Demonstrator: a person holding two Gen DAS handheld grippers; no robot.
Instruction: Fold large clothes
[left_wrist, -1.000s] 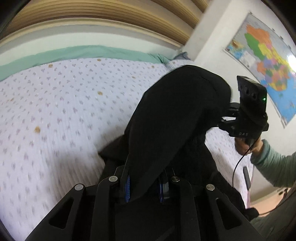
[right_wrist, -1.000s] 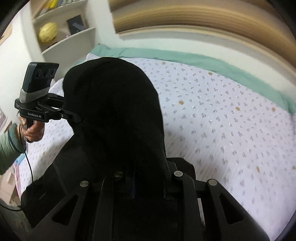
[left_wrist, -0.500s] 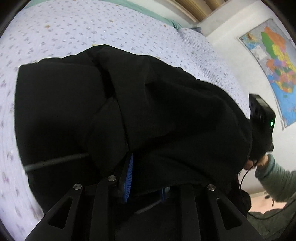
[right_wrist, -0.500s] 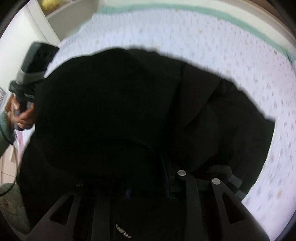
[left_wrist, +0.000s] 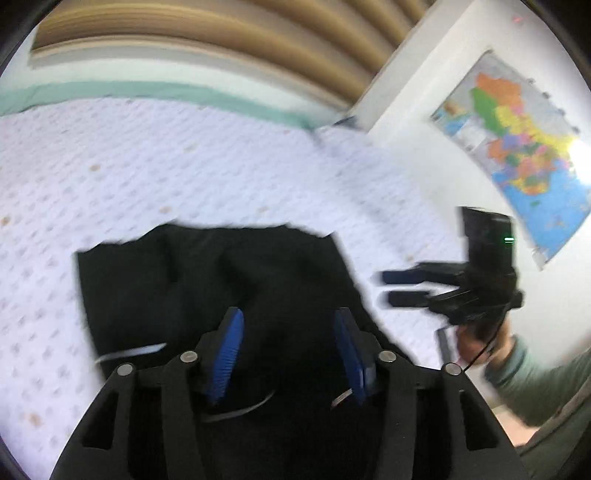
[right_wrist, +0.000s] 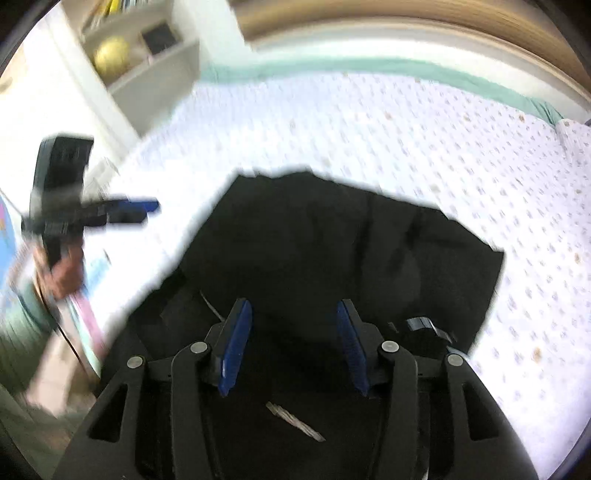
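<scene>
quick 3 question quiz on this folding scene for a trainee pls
1. True or false: the left gripper is clamped on the black garment.
2. Multiple choice: the garment lies on A) a wooden floor, B) the patterned bedspread, C) a chair.
3. Fill in: on the wall behind the right gripper, in the left wrist view, hangs a colourful ____.

Key
1. False: both grippers have their blue pads apart, with nothing between them.
2. B
3. Map
</scene>
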